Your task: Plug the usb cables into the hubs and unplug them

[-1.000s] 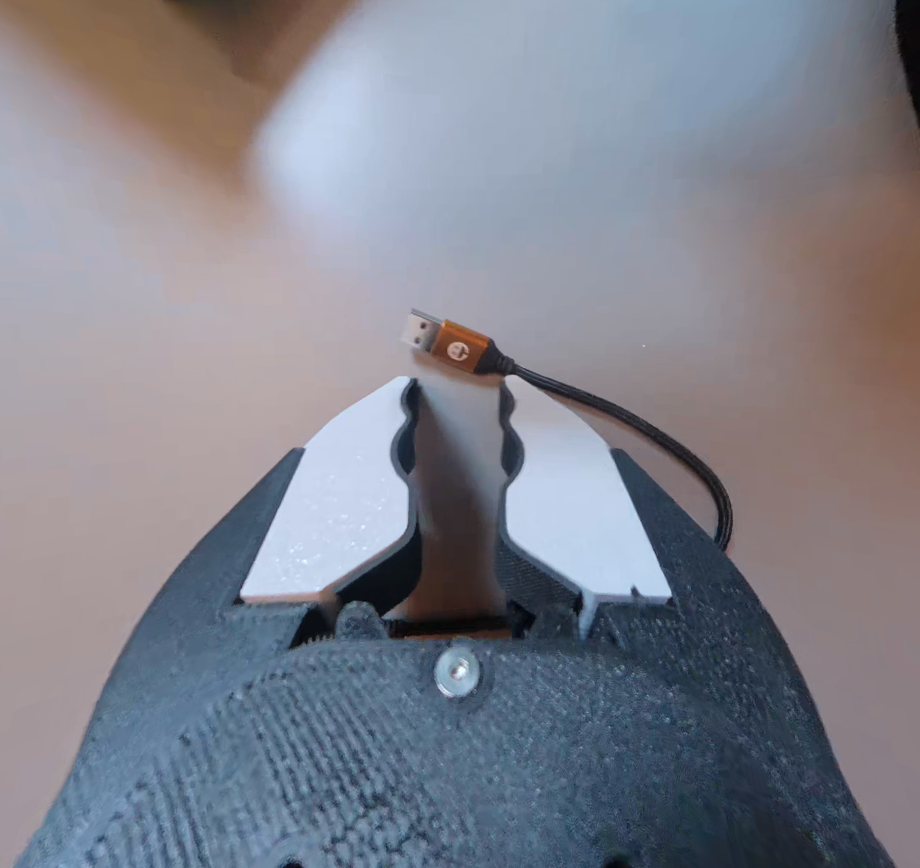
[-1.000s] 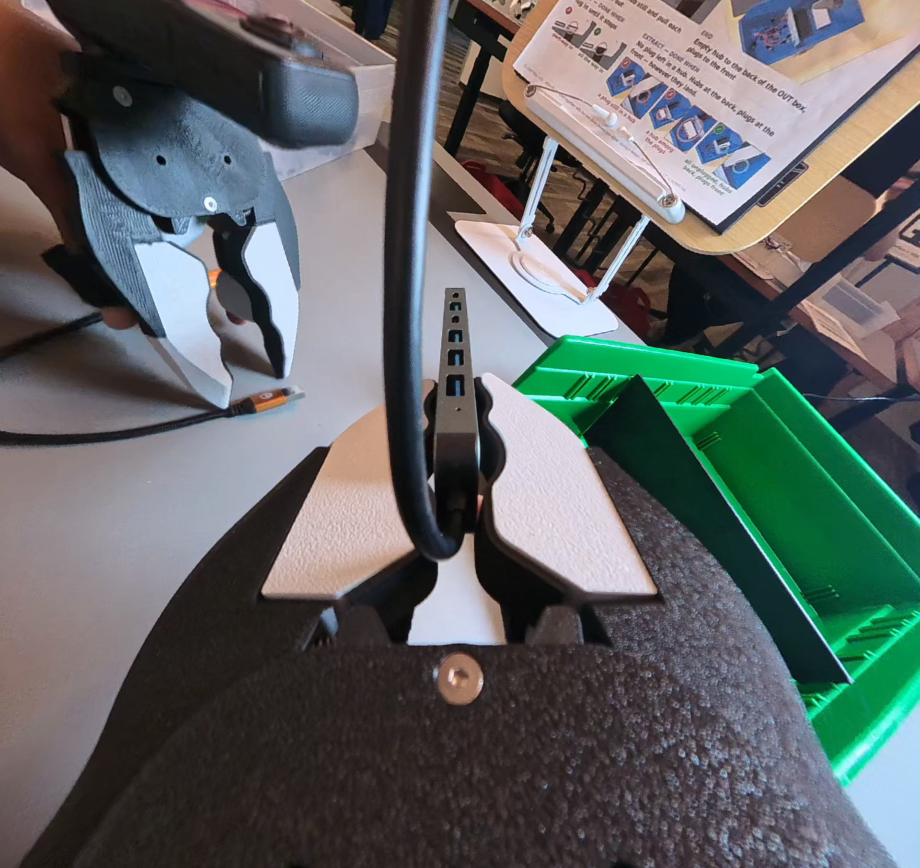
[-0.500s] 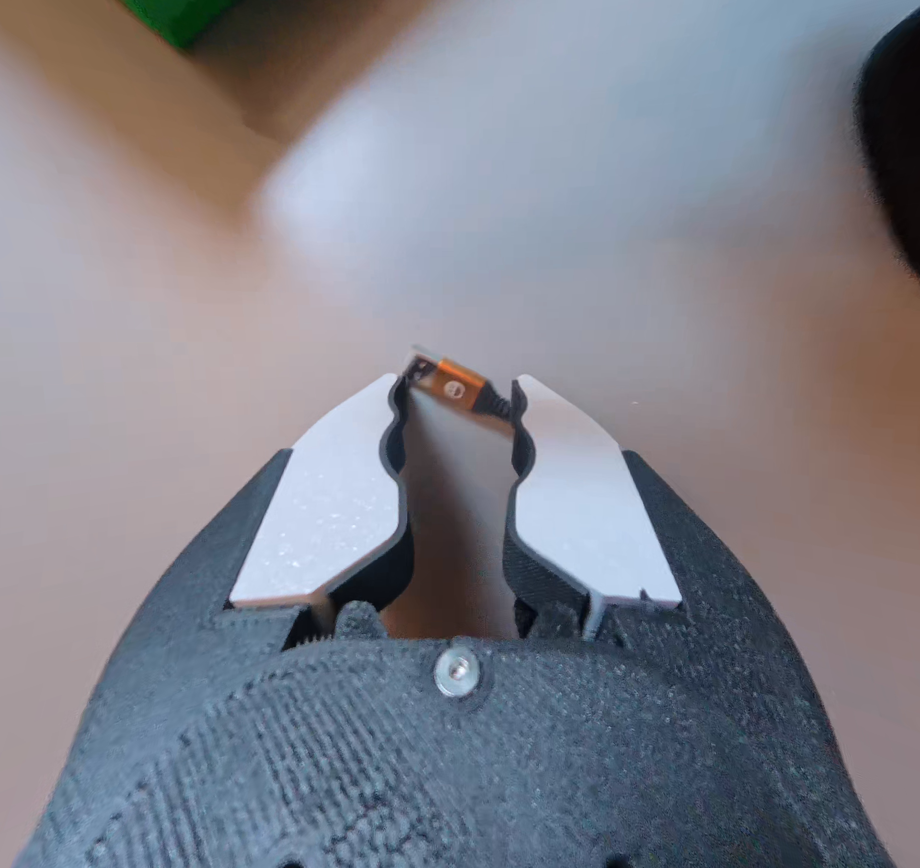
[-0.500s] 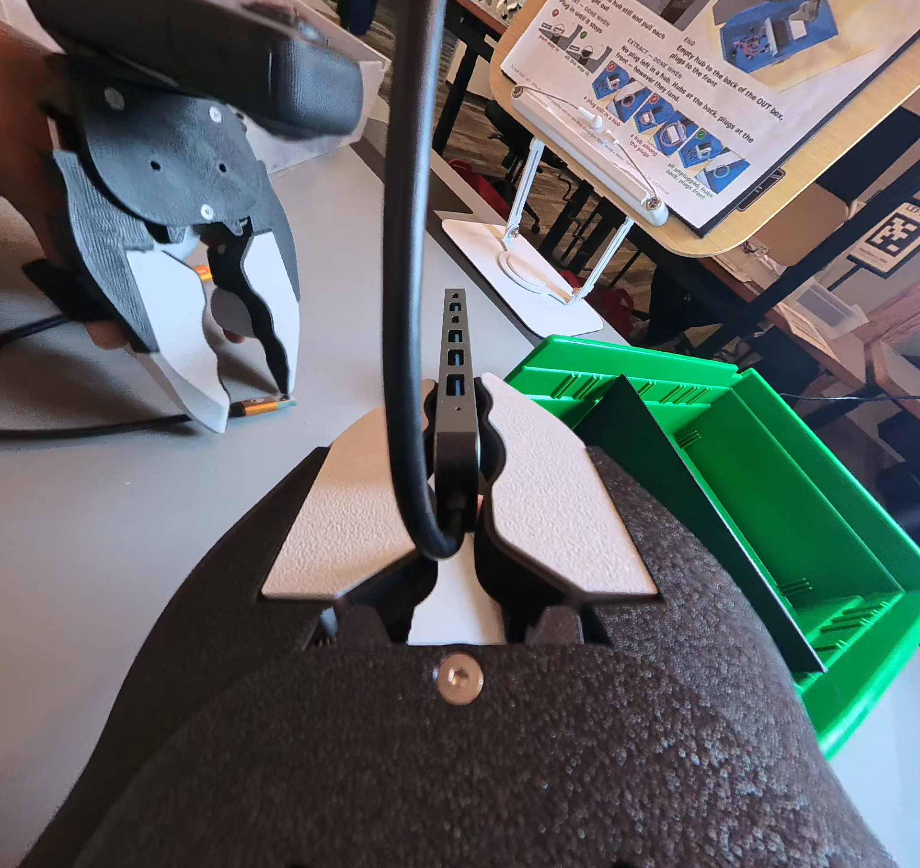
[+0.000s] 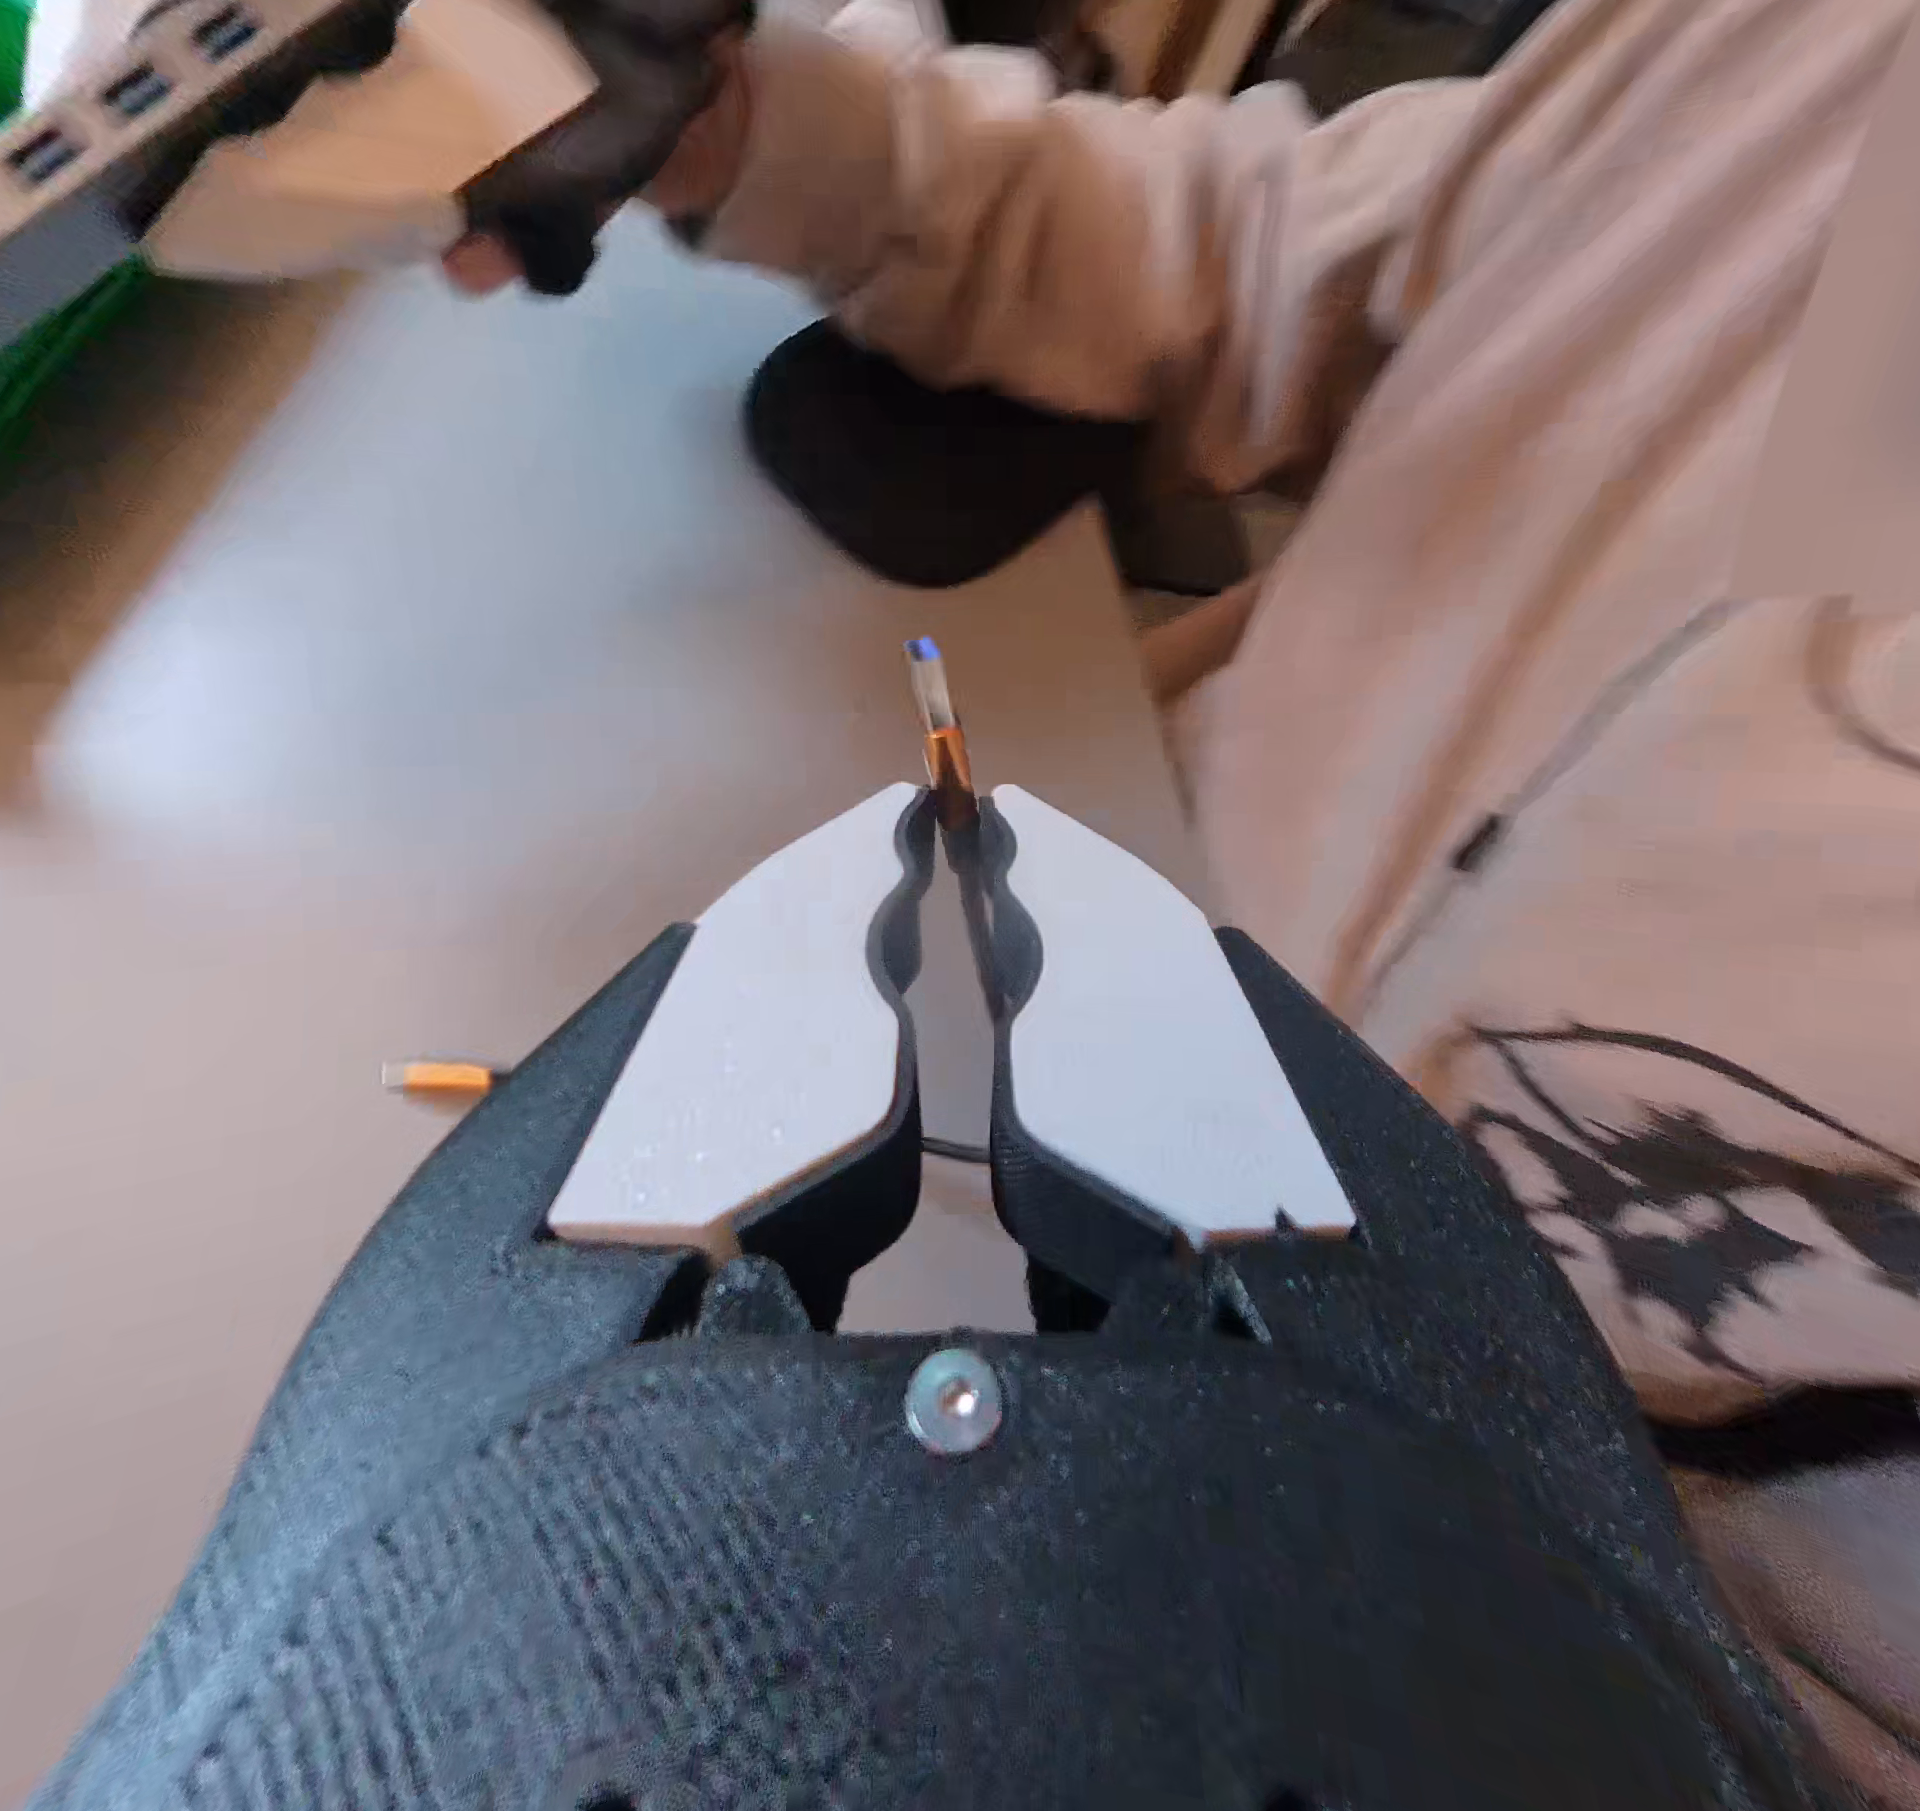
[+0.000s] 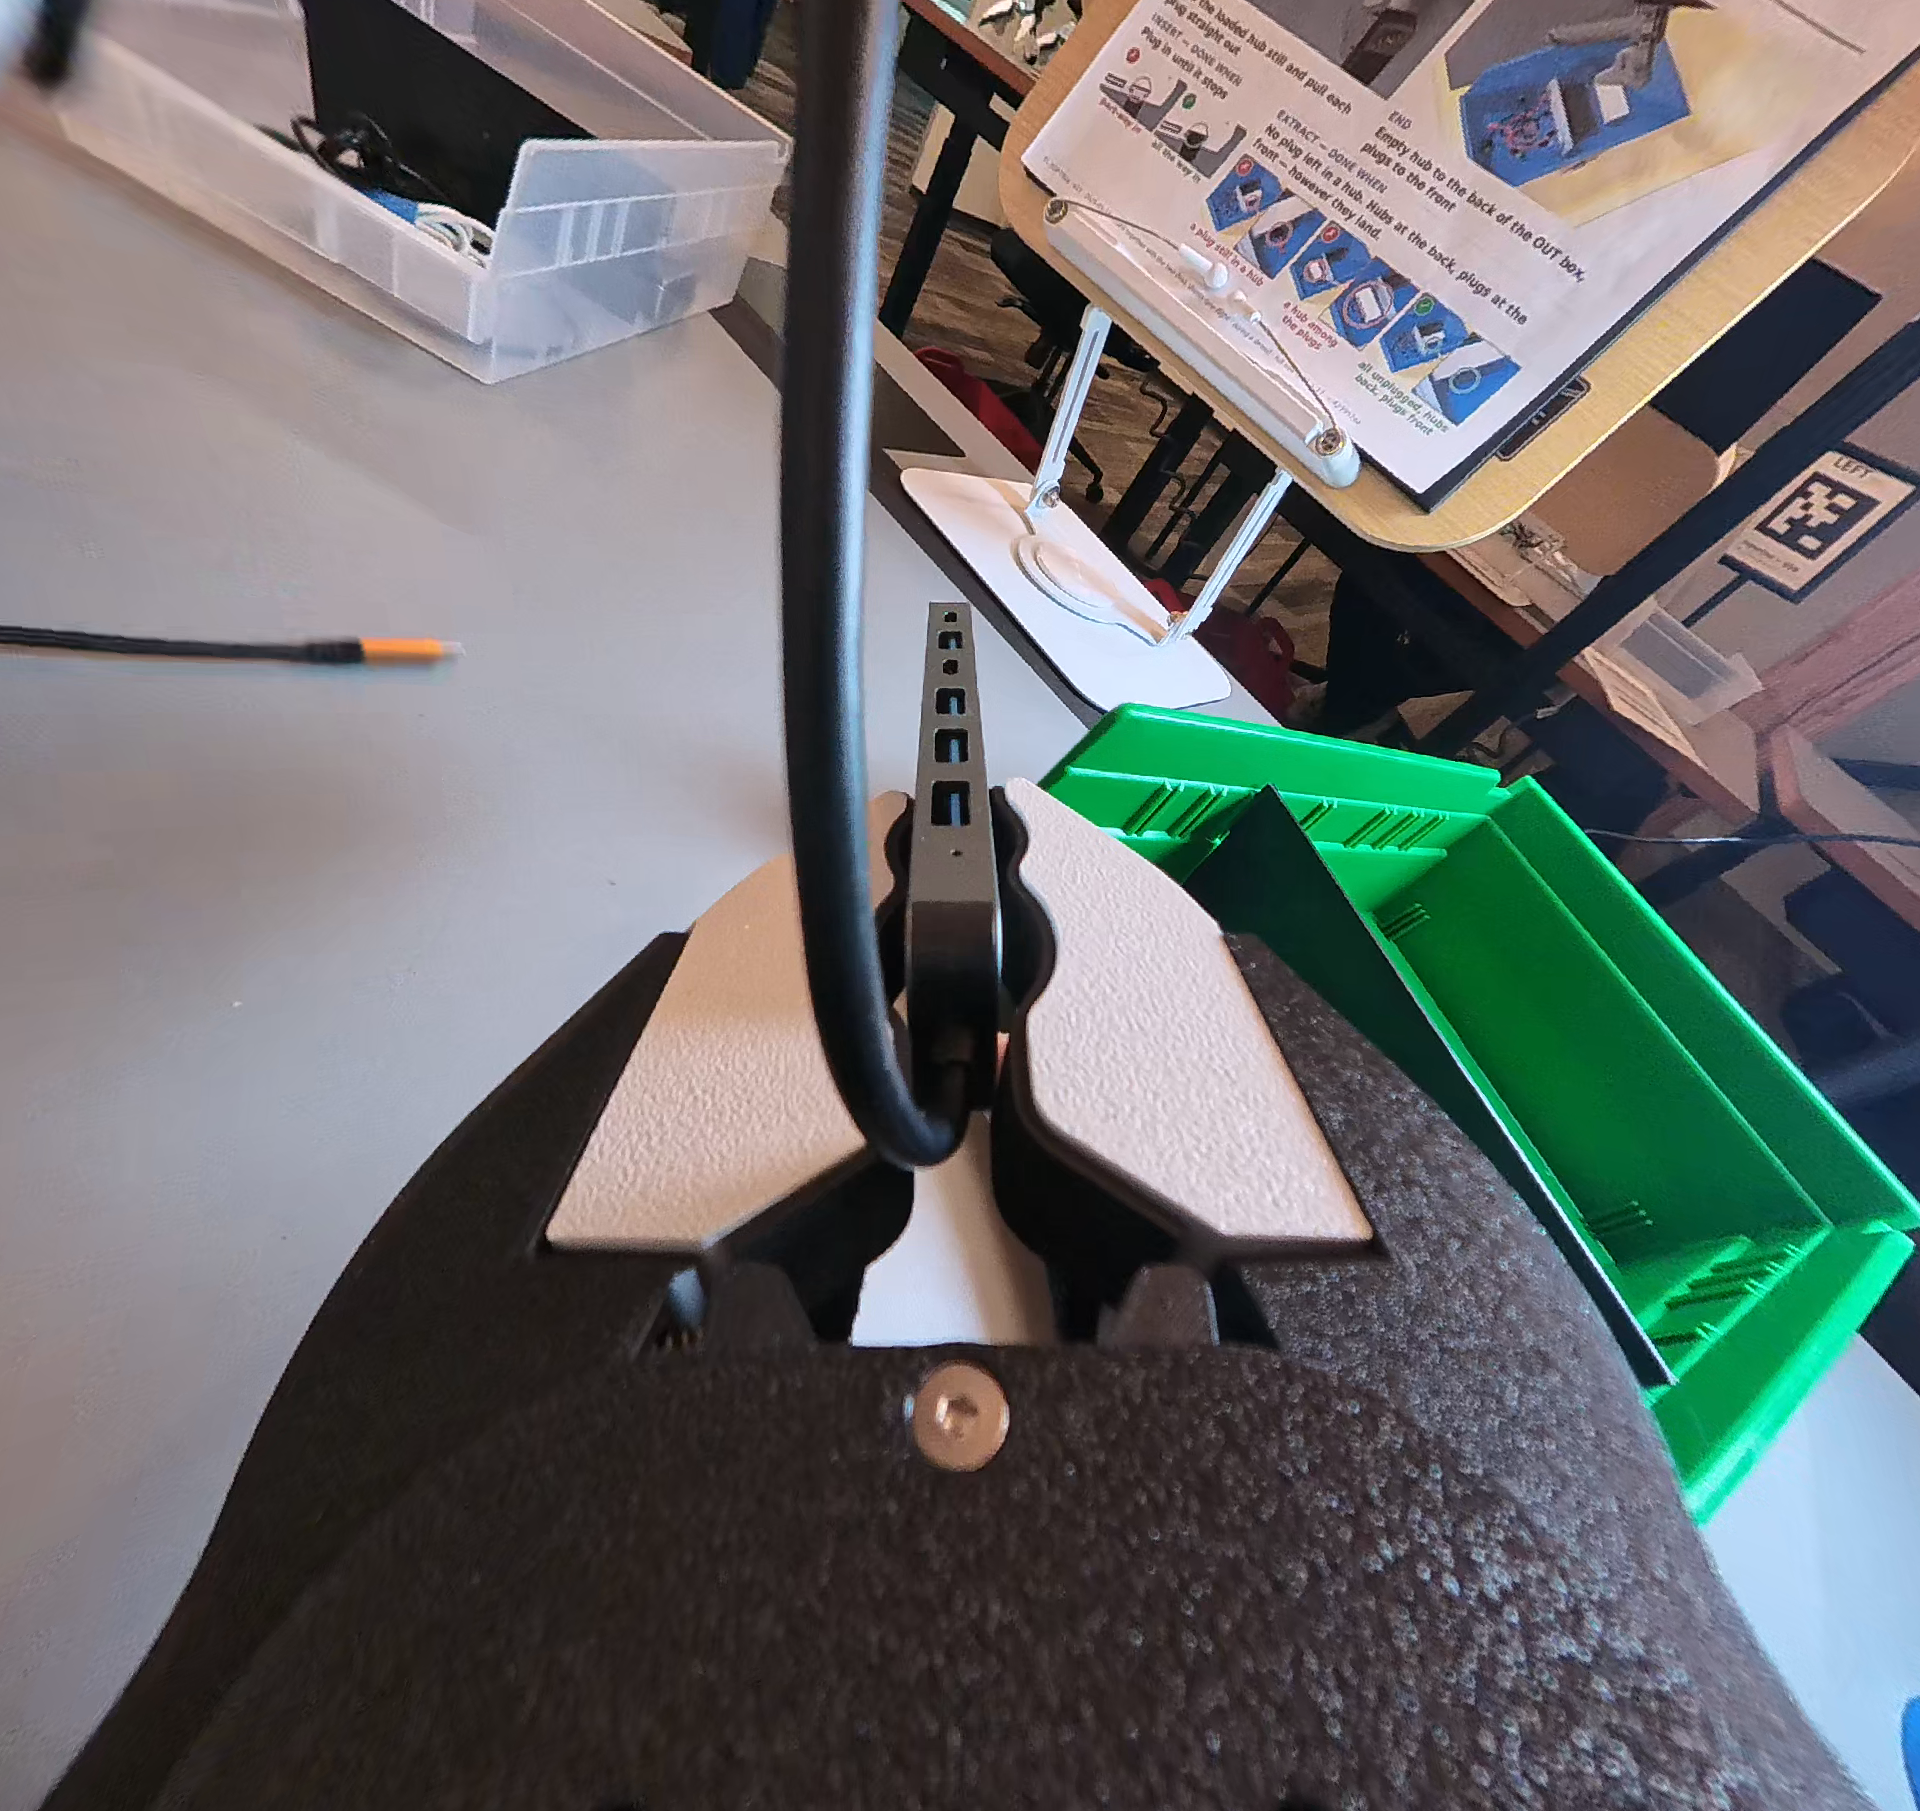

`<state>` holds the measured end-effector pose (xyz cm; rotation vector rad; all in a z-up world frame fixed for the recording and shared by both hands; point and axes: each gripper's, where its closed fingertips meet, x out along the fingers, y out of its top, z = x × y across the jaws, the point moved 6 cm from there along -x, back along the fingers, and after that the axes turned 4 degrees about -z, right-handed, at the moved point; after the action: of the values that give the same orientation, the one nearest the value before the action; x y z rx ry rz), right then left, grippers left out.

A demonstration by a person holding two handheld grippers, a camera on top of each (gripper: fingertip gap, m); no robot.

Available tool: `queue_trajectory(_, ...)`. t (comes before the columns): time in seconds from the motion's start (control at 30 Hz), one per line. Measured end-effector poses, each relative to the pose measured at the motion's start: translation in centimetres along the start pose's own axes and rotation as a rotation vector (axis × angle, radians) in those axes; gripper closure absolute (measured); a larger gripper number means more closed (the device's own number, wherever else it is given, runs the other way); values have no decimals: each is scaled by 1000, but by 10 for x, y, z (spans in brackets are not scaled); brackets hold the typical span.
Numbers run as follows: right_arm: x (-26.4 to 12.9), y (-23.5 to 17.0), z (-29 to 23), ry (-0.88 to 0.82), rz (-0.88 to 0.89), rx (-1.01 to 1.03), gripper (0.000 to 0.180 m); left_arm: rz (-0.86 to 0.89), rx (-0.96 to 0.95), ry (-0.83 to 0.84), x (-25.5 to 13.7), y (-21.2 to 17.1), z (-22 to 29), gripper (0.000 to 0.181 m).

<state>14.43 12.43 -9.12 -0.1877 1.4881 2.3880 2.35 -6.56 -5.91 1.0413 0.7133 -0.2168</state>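
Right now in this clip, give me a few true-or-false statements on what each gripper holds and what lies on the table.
1. The left gripper is shut on the orange USB plug. True.
2. The right gripper is open and holds nothing. False: it is shut on the dark hub, held edge-up.
3. A second orange plug lies loose on the grey table. True.
4. A cable is plugged into one of the hub's side ports. False: the ports in view are empty.
5. The green bin lies to the right of the hub in the right wrist view. True.
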Motion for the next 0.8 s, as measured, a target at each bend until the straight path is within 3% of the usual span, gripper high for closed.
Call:
queue_trajectory(0.2, 2, 5, -4, 17, 20, 21, 169, 34, 54, -73, -50, 10, 30, 173)
queue_trajectory(0.3, 3, 5, -6, 24, 18, 28, 168, 16, -9, -153, -63, 0, 5, 173)
queue_trajectory(0.4, 6, 3, -8, 30, 11, 28, 168, -151, -128, -192, -41, -34, -43, 173)
queue_trajectory(0.57, 8, 0, -12, 27, 1, -10, 168, -335, -201, -96, 12, -74, -100, 171)
queue_trajectory(0.7, 12, -2, -15, 52, 6, -10, 168, -299, -132, 42, 23, -67, -115, 167)
queue_trajectory(0.8, 15, -4, -21, 81, 11, -11, 169, -221, -55, 233, 18, -56, -125, 152)
